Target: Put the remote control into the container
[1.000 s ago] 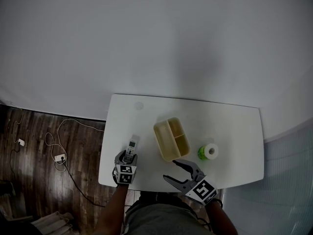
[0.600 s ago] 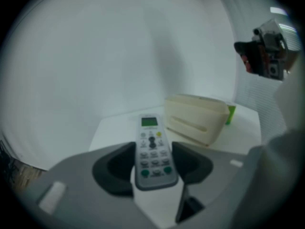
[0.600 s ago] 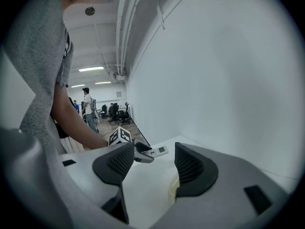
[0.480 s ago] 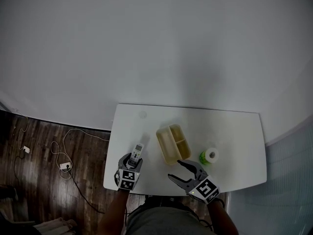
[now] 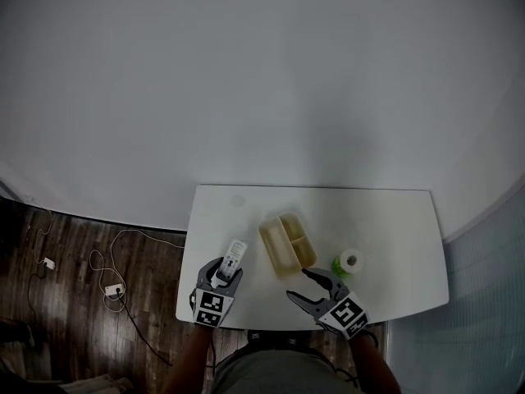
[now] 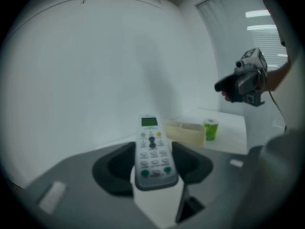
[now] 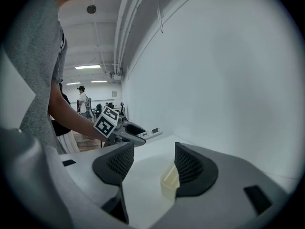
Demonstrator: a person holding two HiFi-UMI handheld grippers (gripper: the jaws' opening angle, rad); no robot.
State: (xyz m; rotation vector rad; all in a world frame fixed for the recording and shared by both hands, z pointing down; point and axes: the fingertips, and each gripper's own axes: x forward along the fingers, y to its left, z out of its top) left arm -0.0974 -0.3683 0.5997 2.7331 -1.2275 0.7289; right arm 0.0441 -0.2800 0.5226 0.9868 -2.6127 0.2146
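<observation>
Remote [image 5: 235, 257]: clamped by its lower end in the left gripper [image 5: 223, 274], left of the container [image 5: 267, 241], button face up, screen end pointing away from the person.
Left gripper fingers: narrow, pressing both long sides of the remote [image 6: 152, 151].
Right gripper [image 5: 296, 283]: at the container's near end, jaws spread wide with nothing held; a corner of the container [image 7: 169, 178] shows beyond them.
Container: cream, two compartments, lying at a slant in the middle of the table [image 5: 385, 220], apart from both grippers.
Roll [image 5: 350, 261]: green, just right of the container, near its near end.
Open room: bare table top left of the container and behind it up to the wall.
Edges: left of the container the table ends in a drop to a wood floor [image 5: 74, 302] strewn with cables.
</observation>
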